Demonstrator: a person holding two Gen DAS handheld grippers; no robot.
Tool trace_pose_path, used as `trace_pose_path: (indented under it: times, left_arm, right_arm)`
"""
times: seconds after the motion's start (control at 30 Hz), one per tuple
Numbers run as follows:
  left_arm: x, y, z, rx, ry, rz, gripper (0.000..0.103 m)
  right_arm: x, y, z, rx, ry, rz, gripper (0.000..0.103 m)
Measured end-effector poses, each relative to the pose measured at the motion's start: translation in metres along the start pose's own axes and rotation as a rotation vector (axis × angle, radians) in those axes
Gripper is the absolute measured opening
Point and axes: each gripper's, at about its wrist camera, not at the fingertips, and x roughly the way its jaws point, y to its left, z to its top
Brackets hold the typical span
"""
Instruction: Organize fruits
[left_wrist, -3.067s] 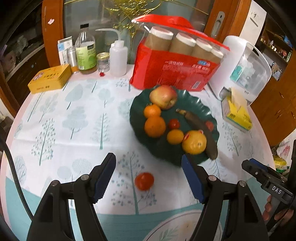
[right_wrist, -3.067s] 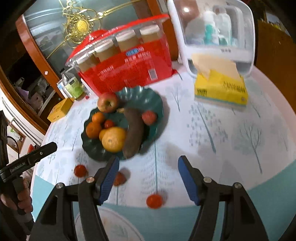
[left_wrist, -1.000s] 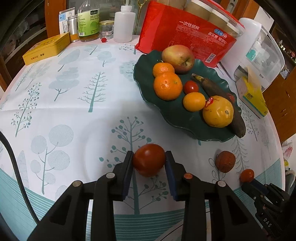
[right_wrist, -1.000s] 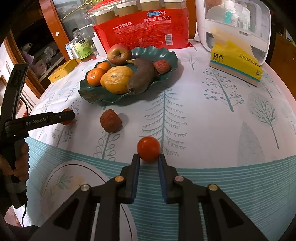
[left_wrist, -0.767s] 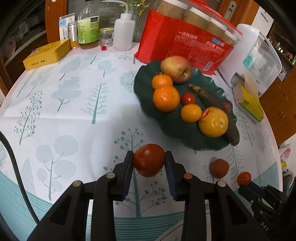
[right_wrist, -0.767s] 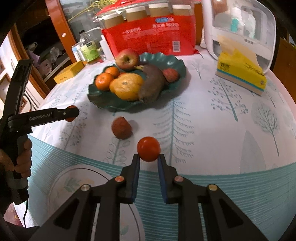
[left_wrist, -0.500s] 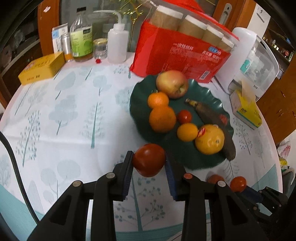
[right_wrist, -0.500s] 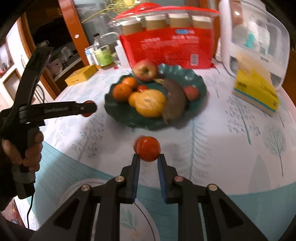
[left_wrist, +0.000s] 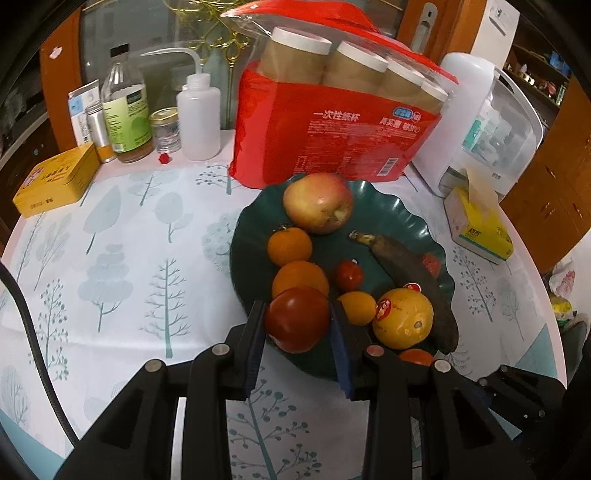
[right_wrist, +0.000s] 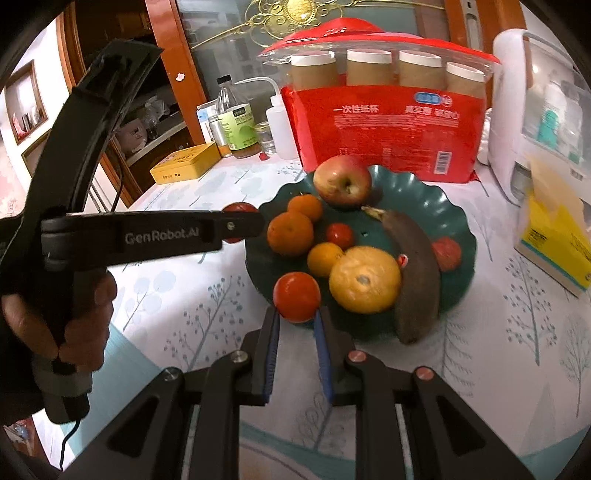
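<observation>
My left gripper (left_wrist: 298, 321) is shut on a dark red tomato (left_wrist: 297, 319) and holds it above the near left rim of the green scalloped plate (left_wrist: 402, 206). My right gripper (right_wrist: 296, 314) is shut on a smaller red tomato (right_wrist: 296, 296) above the plate's near edge (right_wrist: 258, 273). The plate holds an apple (right_wrist: 342, 180), several oranges (right_wrist: 290, 232), a small tomato (right_wrist: 340, 235), a big yellow citrus (right_wrist: 364, 279), a brown banana (right_wrist: 417, 269) and a red lychee (right_wrist: 447, 253). The left gripper (right_wrist: 240, 223) also shows in the right wrist view, left of the plate.
A red pack of paper cups (left_wrist: 332, 122) stands behind the plate. A white appliance (left_wrist: 491, 122) and a yellow tissue box (left_wrist: 480, 229) are at the right. Bottles (left_wrist: 127, 114) and a yellow tin (left_wrist: 55, 181) stand at the back left. The tree-print tablecloth (left_wrist: 129, 258) covers the round table.
Both grippers closed on tomatoes lying on the cloth, lifted them and carried them forward over the near edge of the plate. The lychee on the cloth is out of sight now.
</observation>
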Motion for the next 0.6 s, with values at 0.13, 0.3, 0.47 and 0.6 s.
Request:
trace_pose_path:
  times: [0.13, 0.3, 0.47, 0.6]
  left_arm:
    - [0.007, -0.002, 0.000, -0.002, 0.012, -0.011, 0.032]
    - [0.014, -0.003, -0.003, 0.000, 0.031, -0.017, 0.032]
    - [0.011, -0.004, -0.005, 0.000, 0.033, -0.006, 0.050]
    - [0.002, -0.004, -0.005, -0.001, 0.018, 0.012, 0.058]
  right_arm:
    - [0.009, -0.001, 0.004, 0.002, 0.011, -0.003, 0.020]
    - [0.017, -0.007, 0.003, 0.016, 0.029, -0.009, 0.020]
    - [0.020, -0.014, 0.002, 0.062, 0.047, 0.004, 0.021]
    - [0.015, -0.018, 0.001, 0.089, 0.043, 0.004, 0.025]
